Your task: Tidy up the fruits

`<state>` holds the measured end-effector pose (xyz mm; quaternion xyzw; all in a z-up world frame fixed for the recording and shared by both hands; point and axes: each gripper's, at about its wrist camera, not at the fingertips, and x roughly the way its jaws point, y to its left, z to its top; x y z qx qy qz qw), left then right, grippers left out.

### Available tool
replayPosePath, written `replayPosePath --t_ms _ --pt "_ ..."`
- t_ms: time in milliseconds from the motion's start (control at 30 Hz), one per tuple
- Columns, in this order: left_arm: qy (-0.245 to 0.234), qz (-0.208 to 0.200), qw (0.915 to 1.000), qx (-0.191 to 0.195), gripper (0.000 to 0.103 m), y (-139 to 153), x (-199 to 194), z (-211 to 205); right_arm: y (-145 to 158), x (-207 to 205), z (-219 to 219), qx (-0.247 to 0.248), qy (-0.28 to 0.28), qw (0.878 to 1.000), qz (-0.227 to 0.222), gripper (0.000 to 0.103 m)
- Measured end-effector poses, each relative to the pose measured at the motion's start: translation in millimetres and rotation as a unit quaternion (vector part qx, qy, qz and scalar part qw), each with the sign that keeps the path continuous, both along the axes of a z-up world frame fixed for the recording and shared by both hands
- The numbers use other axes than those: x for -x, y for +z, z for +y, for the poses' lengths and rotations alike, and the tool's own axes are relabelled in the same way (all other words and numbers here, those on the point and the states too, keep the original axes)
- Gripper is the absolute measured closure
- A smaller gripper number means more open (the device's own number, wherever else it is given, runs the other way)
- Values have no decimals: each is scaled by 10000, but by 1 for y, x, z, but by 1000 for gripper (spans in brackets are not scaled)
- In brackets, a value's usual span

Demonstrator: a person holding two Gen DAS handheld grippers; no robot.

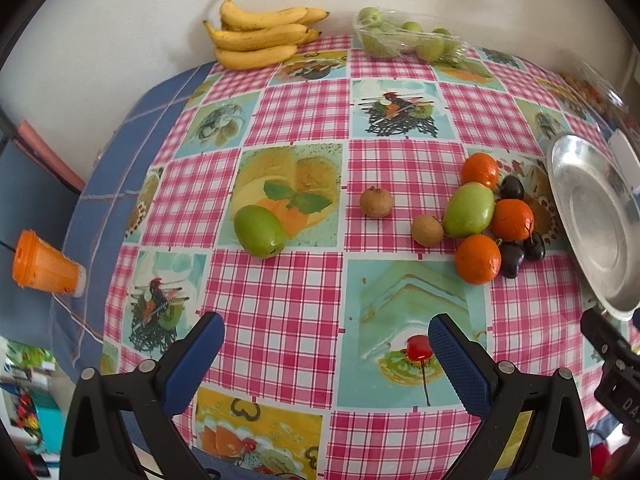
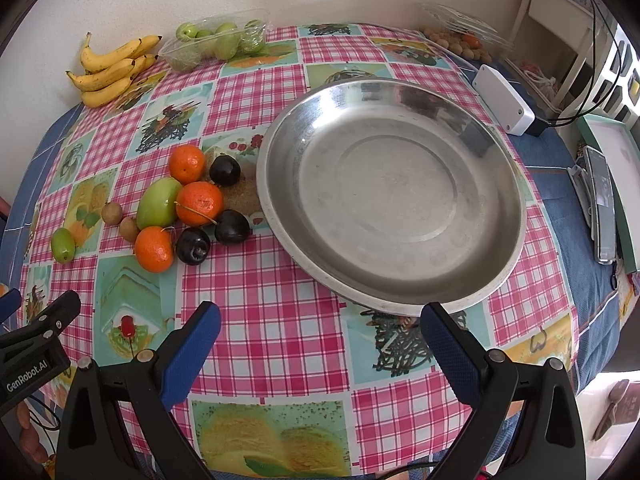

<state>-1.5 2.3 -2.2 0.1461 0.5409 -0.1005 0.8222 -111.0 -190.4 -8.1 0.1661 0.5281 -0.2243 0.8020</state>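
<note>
A heap of fruit lies on the checked tablecloth: three oranges (image 1: 512,219) (image 2: 199,203), a green mango (image 1: 469,210) (image 2: 159,203), three dark plums (image 2: 232,227) and two brown longans (image 1: 376,201) (image 2: 111,213). A second green fruit (image 1: 259,231) (image 2: 63,245) lies apart to the left. An empty steel dish (image 2: 394,216) (image 1: 592,216) stands right of the heap. My left gripper (image 1: 326,334) is open and empty, hovering in front of the fruit. My right gripper (image 2: 320,322) is open and empty, at the dish's near rim.
Bananas (image 1: 260,36) (image 2: 112,70) and a clear tray of green fruit (image 1: 408,38) (image 2: 218,42) sit by the back wall. A clear box of small brown fruit (image 2: 460,38) and a white box (image 2: 502,98) are at the back right. An orange cup (image 1: 44,266) lies off the left edge.
</note>
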Motion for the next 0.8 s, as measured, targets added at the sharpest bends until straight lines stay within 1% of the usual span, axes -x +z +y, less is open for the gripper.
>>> replayPosePath --t_ms 133,367,533,733,767,800 --pt "182 24 9996 231 0 3 -10 11 1 -7 11 -135 160 9996 -165 3" --pt "450 -145 9968 645 0 8 -28 34 5 -25 27 -424 522 9967 -462 3" --pt "532 -390 9953 708 0 10 -35 46 8 -37 33 -689 601 9932 -718 3" --pt "694 -372 9929 890 0 7 -45 59 7 -48 40 -863 635 9907 -835 4" --pt "755 -372 9924 901 0 6 -47 61 6 -51 43 -884 689 9901 -841 6" --pt "822 -385 9917 908 0 5 -49 64 6 -53 46 -888 725 9898 -844 10"
